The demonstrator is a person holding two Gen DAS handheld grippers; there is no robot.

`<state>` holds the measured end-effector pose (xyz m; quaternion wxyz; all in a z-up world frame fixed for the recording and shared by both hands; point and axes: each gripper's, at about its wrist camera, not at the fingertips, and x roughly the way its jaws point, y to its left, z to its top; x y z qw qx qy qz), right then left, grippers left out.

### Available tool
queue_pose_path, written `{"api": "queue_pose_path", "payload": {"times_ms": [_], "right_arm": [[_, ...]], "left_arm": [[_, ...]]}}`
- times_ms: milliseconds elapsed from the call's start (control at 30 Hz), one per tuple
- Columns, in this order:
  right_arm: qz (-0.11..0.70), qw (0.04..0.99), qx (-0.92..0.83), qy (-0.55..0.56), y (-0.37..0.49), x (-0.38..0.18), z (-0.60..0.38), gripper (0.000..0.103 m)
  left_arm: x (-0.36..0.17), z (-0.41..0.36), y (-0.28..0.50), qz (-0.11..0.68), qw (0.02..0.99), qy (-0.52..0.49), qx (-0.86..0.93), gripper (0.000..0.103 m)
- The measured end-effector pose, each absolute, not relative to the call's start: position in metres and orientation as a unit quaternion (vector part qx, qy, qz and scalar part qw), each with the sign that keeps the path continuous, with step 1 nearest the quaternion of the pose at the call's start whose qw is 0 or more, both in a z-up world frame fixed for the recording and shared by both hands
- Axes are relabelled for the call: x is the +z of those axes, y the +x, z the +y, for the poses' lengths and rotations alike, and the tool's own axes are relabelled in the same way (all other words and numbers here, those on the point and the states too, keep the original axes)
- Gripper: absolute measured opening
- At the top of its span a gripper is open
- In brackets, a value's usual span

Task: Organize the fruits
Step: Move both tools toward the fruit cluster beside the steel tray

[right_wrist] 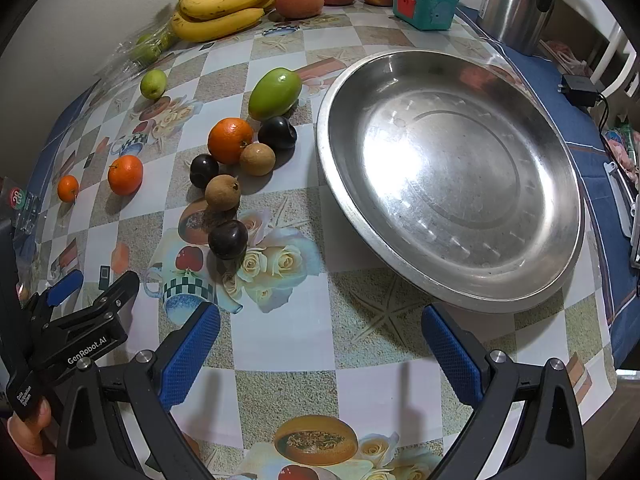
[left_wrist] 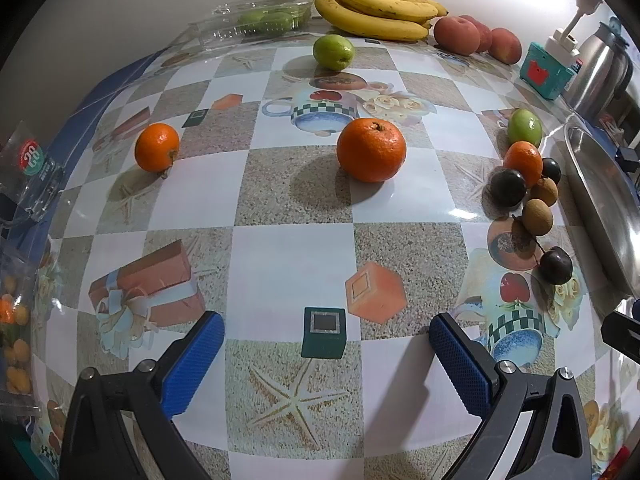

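Filling only the right-wrist view, metal pan (right_wrist: 452, 176), empty.

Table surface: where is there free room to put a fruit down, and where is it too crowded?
The metal tray is empty. Bare cloth lies between the large orange and the left gripper, and in front of the tray by the right gripper. It is crowded in the fruit cluster left of the tray and along the wall by the bananas.

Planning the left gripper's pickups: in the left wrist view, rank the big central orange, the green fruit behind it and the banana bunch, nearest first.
From the left gripper:
1. Big orange, centre of the table.
2. Green fruit, behind it, slightly left.
3. Banana bunch, back against the wall.
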<state>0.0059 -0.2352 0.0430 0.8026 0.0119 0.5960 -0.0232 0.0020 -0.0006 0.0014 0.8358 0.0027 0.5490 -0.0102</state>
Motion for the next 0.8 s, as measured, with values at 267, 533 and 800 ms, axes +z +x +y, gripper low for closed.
{"api": "queue_pose_path", "payload": {"times_ms": [267,533,800], "right_arm": [[0.596,0.802,-0.023,0.014,0.005,0.043,-0.235,0.101],[0.583,0.812,-0.02,0.023,0.002,0.049,-0.239,0.101],[0.553,0.832,-0.018,0.032,-0.003,0.064,-0.244,0.101]], "left_arm": [[0.001,-0.001,0.008,0.555,0.832,0.005,-0.015,0.103],[0.02,-0.001,0.008,0.542,0.839,-0.016,-0.036,0.103],[0.085,-0.011,0.007,0.477,0.874,-0.068,-0.058,0.103]]}}
